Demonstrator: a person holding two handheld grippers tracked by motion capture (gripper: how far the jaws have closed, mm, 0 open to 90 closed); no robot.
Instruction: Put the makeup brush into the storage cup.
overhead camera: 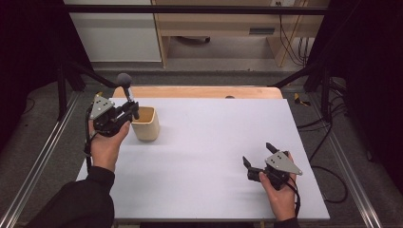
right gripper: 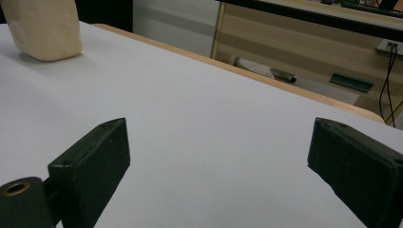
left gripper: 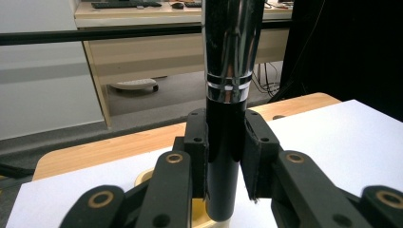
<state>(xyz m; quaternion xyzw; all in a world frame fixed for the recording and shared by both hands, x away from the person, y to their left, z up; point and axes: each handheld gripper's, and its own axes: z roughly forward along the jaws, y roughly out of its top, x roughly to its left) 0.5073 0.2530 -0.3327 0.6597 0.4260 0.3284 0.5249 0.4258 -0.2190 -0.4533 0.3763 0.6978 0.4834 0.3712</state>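
Note:
A makeup brush (overhead camera: 127,88) with a black handle, a shiny metal collar and a dark round head stands upright in my left gripper (overhead camera: 131,110), which is shut on its handle. In the left gripper view the brush handle (left gripper: 223,156) is pinched between both pads (left gripper: 197,156), its lower end just over the rim of the cream cup (left gripper: 142,178). That cream cup (overhead camera: 145,123) stands on the white table right beside the left gripper. My right gripper (overhead camera: 257,154) rests near the table's front right, open, with nothing between its fingers (right gripper: 97,161). The cup (right gripper: 45,26) lies far off in that view.
The white board (overhead camera: 204,142) covers a wooden tabletop whose far edge (overhead camera: 199,91) shows behind it. Black frame rails and cables run along both sides. A desk and cabinet stand beyond the table.

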